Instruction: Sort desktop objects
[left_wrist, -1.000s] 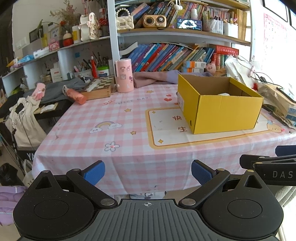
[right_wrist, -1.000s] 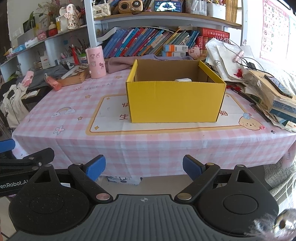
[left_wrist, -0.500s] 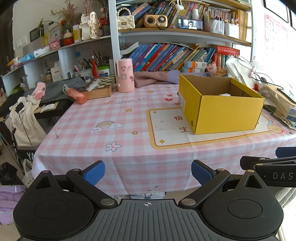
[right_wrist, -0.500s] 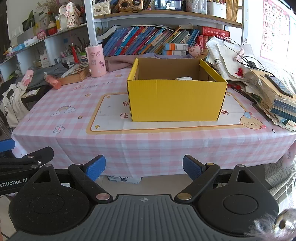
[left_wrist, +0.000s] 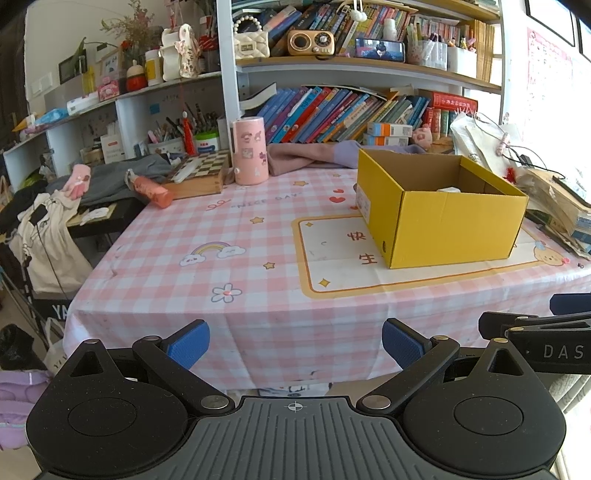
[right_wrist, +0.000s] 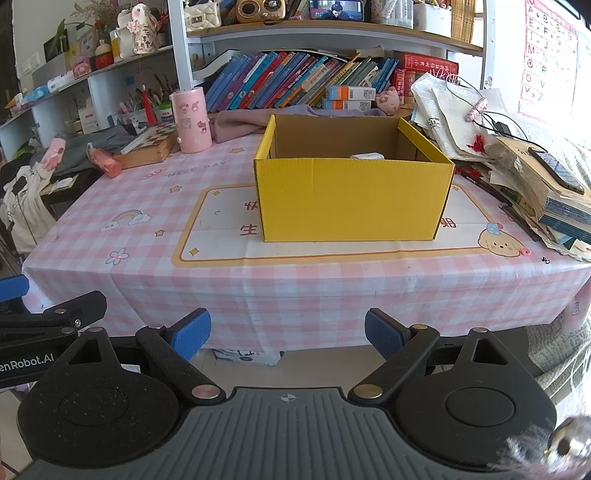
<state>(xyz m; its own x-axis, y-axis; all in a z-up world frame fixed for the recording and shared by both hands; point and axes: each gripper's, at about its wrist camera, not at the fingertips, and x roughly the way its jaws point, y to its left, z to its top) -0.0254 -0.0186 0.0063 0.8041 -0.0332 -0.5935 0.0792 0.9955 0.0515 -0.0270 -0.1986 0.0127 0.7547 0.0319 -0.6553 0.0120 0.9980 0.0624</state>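
Note:
A yellow cardboard box stands open on the pink checked tablecloth, with a white object just showing inside. My right gripper hangs open in front of the table's near edge, nothing between its blue pads. My left gripper is open too, held off the near edge to the left of the box. A pink cylinder with stickers stands at the back of the table. Each gripper shows at the edge of the other's view.
A chessboard box and an orange-pink bottle lie at the back left. A pink cloth lies behind the box. Stacked books and papers with a phone crowd the right side. Bookshelves rise behind.

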